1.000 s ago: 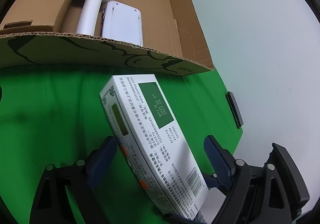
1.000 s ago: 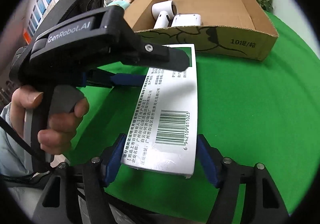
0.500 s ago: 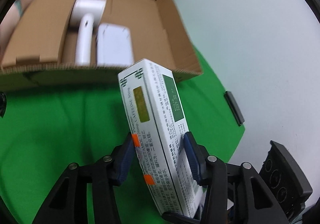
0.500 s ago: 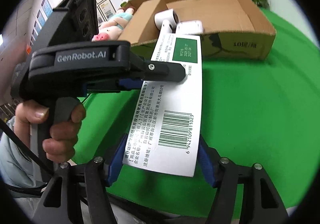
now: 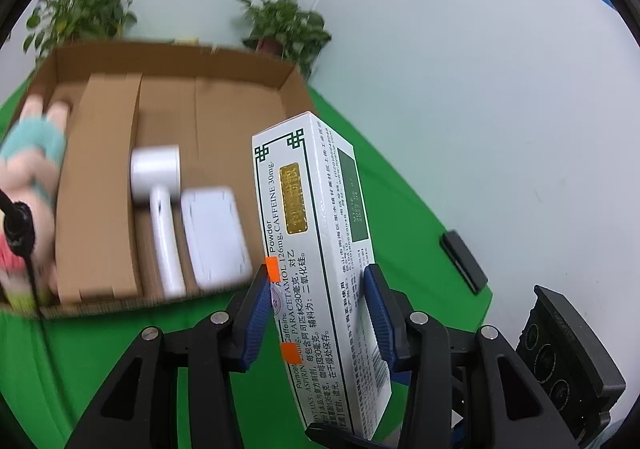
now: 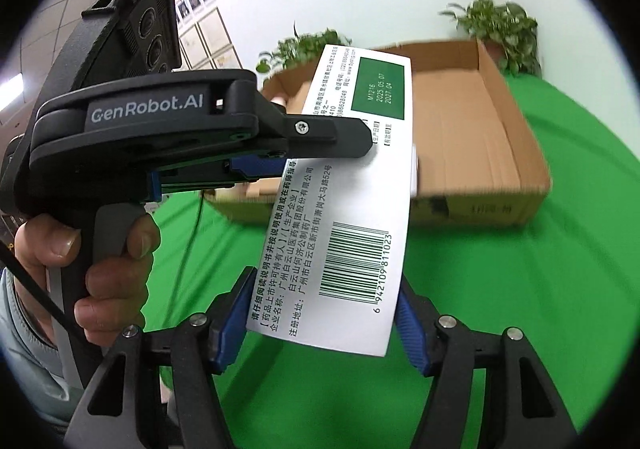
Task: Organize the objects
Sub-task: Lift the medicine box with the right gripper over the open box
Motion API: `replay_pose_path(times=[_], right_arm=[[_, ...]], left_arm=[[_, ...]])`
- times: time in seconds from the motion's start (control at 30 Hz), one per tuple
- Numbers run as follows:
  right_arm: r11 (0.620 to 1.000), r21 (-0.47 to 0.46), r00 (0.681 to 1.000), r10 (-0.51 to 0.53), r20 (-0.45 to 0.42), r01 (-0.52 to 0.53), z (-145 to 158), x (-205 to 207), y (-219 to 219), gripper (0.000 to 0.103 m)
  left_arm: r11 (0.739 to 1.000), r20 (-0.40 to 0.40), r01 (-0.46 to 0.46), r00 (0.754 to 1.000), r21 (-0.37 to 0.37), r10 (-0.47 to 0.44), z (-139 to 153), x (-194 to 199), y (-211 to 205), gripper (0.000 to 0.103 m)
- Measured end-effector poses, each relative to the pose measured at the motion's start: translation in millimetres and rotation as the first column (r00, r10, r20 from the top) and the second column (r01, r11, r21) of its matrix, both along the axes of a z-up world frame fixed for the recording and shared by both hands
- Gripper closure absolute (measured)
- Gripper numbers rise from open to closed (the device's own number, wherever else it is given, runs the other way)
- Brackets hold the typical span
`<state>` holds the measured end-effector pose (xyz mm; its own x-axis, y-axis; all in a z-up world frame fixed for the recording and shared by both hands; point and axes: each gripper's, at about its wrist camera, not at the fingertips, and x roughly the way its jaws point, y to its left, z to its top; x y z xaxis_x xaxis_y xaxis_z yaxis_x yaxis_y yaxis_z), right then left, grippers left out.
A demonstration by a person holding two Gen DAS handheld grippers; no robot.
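Two-handed, kept medicine box [image 5: 312, 249] aloft facing cardboard box [image 5: 224, 109], likely for loading: clamped left tool [image 5: 316, 289] mid-length, straddled barcode end with right tool [image 6: 322, 301], squeeze there untellable.

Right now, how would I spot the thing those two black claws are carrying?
Find the open cardboard box on the green cloth. In front of it, the left gripper and right gripper hold a medicine carton. It alone is white with green print and a barcode.
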<state>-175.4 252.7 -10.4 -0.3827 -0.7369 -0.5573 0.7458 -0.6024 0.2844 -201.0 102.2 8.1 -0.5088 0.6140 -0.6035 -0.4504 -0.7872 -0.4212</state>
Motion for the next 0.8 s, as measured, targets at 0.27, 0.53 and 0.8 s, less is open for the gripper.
replay_pose_path(times=[0.27, 0.53, 0.8], right_arm=[[0.998, -0.050, 0.999, 0.026, -0.024, -0.027, 37.2, -53.8, -16.2, 0.040], [0.998, -0.036, 0.998, 0.043, -0.055, -0.045, 76.9, -97.0, -31.4, 0.040], [0.998, -0.005, 0.997, 0.068, 0.018, -0.068, 83.9, -134.1, -51.0, 0.040]], left_arm=[[0.999, -0.089, -0.037, 0.995, -0.007, 0.036, 54.7, -38.7, -0.7, 0.061], [0.998, -0.135, -0.062, 0.989, -0.017, 0.059, 118.4, -81.8, 11.5, 0.061], [0.996, -0.112, -0.080, 0.991, -0.041, 0.075, 125.3, -138.3, 32.6, 0.062]])
